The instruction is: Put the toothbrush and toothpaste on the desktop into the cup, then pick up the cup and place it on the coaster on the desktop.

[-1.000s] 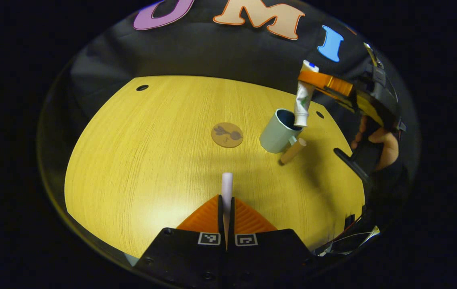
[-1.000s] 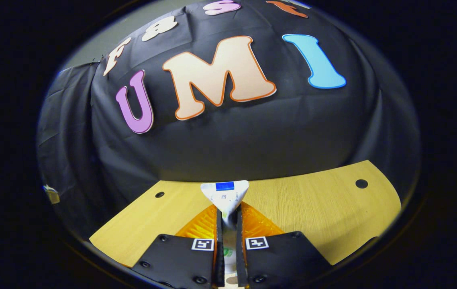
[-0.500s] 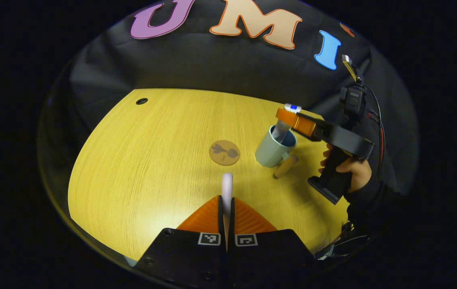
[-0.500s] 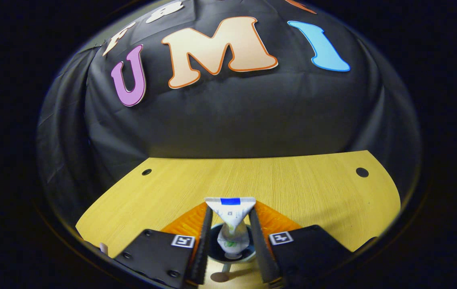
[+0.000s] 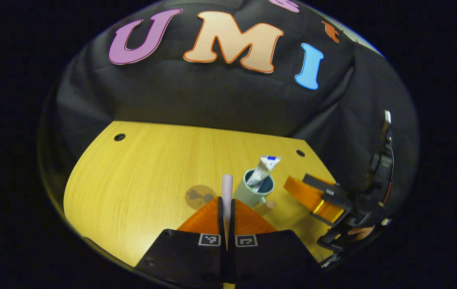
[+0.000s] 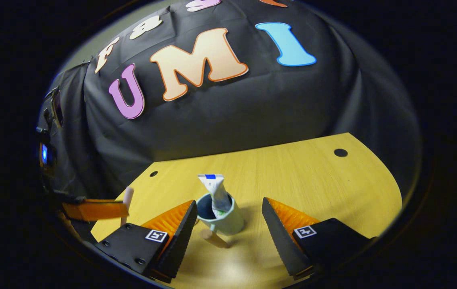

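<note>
Your left gripper (image 5: pixel 227 208) clamped on the toothbrush (image 5: pixel 227 185), your right gripper (image 6: pixel 228 230) wide apart near the cup (image 6: pixel 220 218), toothpaste (image 6: pixel 216 194) standing in it, coaster (image 5: pixel 198 196) beside cup on the desk (image 5: pixel 140 172).

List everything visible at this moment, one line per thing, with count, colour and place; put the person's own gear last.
Table: one, light wood with dark round holes, in front of the black cloth wall.
Cup: one, pale green with a dark inside and a wooden handle, upright on the table.
Toothpaste: one, white tube with a blue mark on top, standing in the cup.
Coaster: one, brown and round, flat on the table left of the cup in the left gripper view.
Toothbrush: one, pale stick, held between the left gripper's fingers.
Left gripper: one, shut on the toothbrush.
Right gripper: one, fingers spread wide, either side of the cup.
</note>
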